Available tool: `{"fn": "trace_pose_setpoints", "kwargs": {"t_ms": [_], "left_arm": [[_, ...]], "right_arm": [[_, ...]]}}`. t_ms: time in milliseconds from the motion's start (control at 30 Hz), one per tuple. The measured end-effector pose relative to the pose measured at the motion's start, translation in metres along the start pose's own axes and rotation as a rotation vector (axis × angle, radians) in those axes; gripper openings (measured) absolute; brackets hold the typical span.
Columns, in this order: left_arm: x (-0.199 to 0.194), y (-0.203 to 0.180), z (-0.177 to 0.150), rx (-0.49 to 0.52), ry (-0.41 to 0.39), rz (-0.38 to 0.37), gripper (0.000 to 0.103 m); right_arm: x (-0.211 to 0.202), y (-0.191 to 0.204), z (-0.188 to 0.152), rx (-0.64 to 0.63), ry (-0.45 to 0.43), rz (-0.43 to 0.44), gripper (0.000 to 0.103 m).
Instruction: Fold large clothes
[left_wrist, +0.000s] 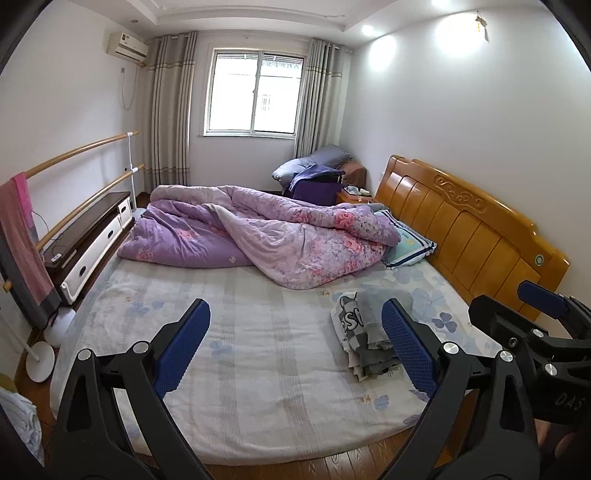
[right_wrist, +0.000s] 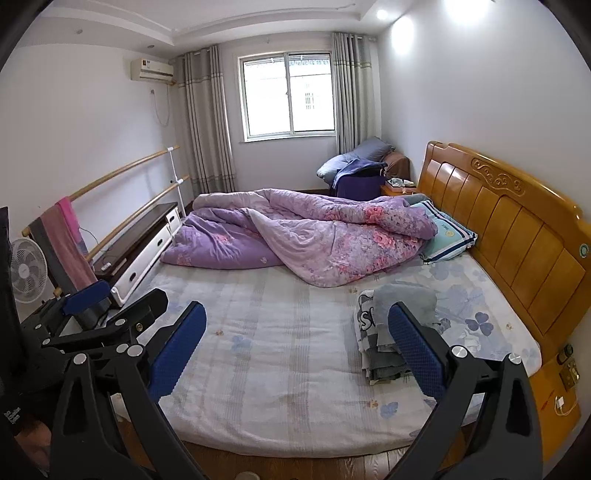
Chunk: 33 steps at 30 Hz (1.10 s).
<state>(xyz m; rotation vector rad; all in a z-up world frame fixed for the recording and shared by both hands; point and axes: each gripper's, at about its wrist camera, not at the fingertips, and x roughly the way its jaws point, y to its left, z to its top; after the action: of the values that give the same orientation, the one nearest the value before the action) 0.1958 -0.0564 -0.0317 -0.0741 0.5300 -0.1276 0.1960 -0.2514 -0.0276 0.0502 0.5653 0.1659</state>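
Observation:
A pile of folded clothes (left_wrist: 364, 334), grey and white with black print, lies on the bed's pale floral sheet (left_wrist: 258, 339) near the headboard side; it also shows in the right wrist view (right_wrist: 384, 332). My left gripper (left_wrist: 295, 347) is open and empty, held above the near edge of the bed, its right finger in front of the pile. My right gripper (right_wrist: 297, 350) is open and empty at about the same height. Each gripper shows in the other's view: the right one (left_wrist: 535, 317) at right, the left one (right_wrist: 92, 306) at left.
A crumpled purple floral quilt (left_wrist: 258, 229) fills the far half of the bed, with a striped pillow (left_wrist: 408, 243) by the wooden headboard (left_wrist: 472, 221). A low cabinet (left_wrist: 92, 236), wooden rails with a pink towel (left_wrist: 26, 236) and a fan (right_wrist: 26, 269) stand at left. Wood floor lies below.

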Motion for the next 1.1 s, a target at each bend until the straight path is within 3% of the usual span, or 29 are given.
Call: {"fn": "trace_pose_setpoints", "kwargs": {"t_ms": [433, 1100], "left_arm": [[-0.039, 0.006, 0.016, 0.038, -0.061, 0.011, 0.095], [-0.042, 0.039, 0.024, 0.062, -0.083, -0.005, 0.095]], "right_arm": [[-0.030, 0.019, 0.009, 0.001, -0.064, -0.011, 0.095], [-0.031, 0.046, 0.011, 0.010, -0.081, -0.050, 0.095]]}}
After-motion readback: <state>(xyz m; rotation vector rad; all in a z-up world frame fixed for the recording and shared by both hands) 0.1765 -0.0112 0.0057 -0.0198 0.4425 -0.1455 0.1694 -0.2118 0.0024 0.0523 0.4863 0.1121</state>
